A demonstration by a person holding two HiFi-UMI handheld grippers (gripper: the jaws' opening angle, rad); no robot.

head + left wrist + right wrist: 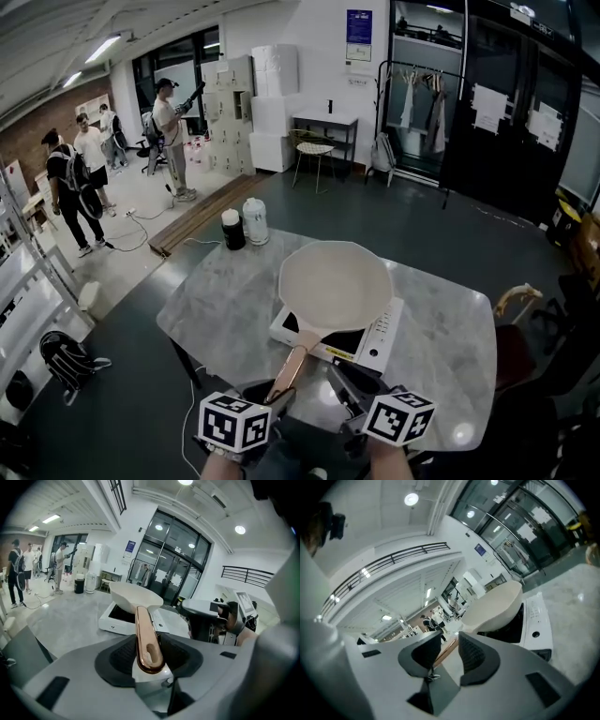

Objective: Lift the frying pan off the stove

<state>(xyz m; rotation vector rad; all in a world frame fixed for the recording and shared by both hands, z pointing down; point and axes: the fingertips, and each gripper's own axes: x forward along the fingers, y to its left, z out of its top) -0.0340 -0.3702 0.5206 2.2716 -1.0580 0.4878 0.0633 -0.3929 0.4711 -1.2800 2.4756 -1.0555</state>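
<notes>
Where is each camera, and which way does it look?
Head view: on the person's head, facing down at the frying pan on the stove; left gripper and right gripper show below.
Left gripper view: on that gripper, looking along its fingers, closed on the pan's handle.
Right gripper view: on that gripper, looking past its parted, empty fingers toward the pan.
All share pan and stove.

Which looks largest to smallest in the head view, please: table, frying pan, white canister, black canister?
1. table
2. frying pan
3. white canister
4. black canister, only slightly smaller; both canisters stand farthest from the camera.
</notes>
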